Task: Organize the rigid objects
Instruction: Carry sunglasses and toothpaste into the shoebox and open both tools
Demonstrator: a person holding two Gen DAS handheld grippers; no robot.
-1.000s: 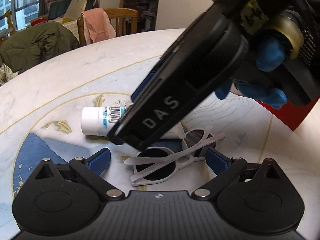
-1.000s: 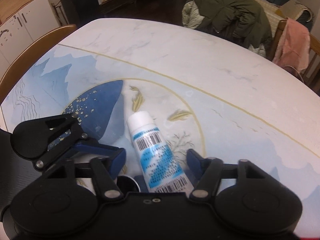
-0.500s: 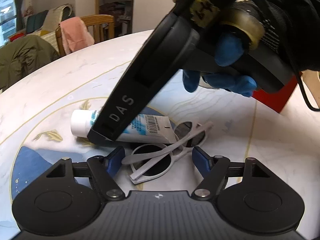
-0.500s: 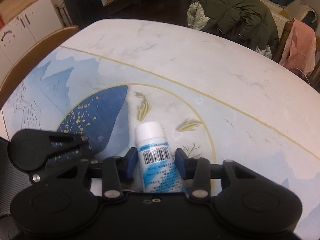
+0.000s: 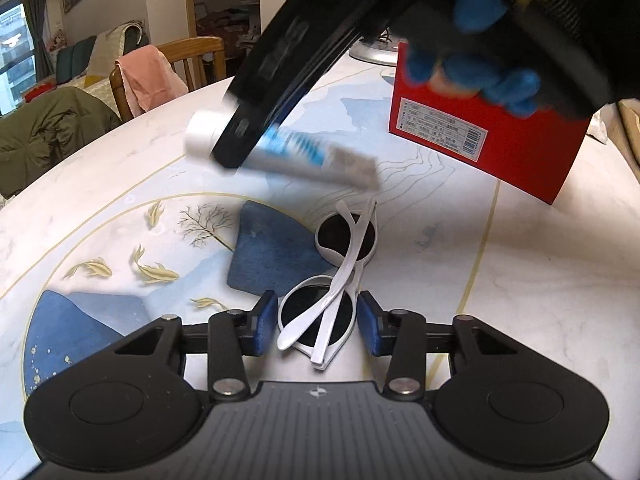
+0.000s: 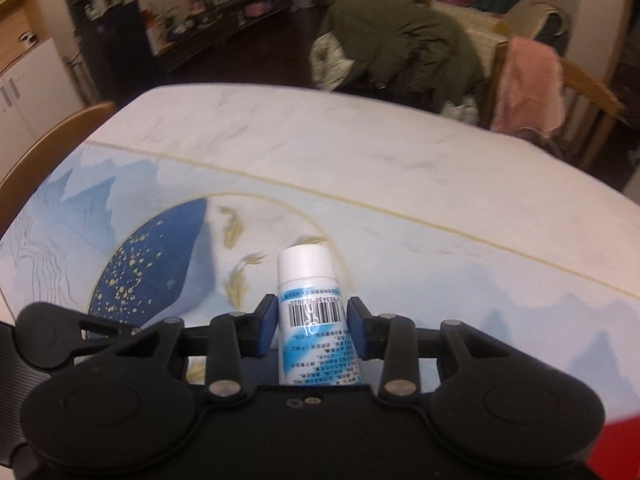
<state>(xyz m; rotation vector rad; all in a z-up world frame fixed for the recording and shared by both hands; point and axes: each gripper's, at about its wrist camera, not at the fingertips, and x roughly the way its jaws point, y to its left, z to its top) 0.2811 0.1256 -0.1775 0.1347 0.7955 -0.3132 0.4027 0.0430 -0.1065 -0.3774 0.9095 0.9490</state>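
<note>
Blue-padded fingers of the right gripper (image 6: 311,322) are clamped on the white tube (image 6: 311,312) near its cap end, which hangs clear above the table (image 5: 520,300), probably bound for the red box (image 5: 496,148) at far right. Left gripper (image 5: 318,322) has just been closing around the near lens of the white sunglasses (image 5: 334,280), which lie folded on the table; fingers (image 5: 266,322) bracket the frame, contact uncertain, likely to take the narrowest part.

White-capped blue-and-white tube (image 6: 311,320): lifted, near level | white folded sunglasses (image 5: 336,280): flat on patterned surface (image 5: 520,300)
</note>
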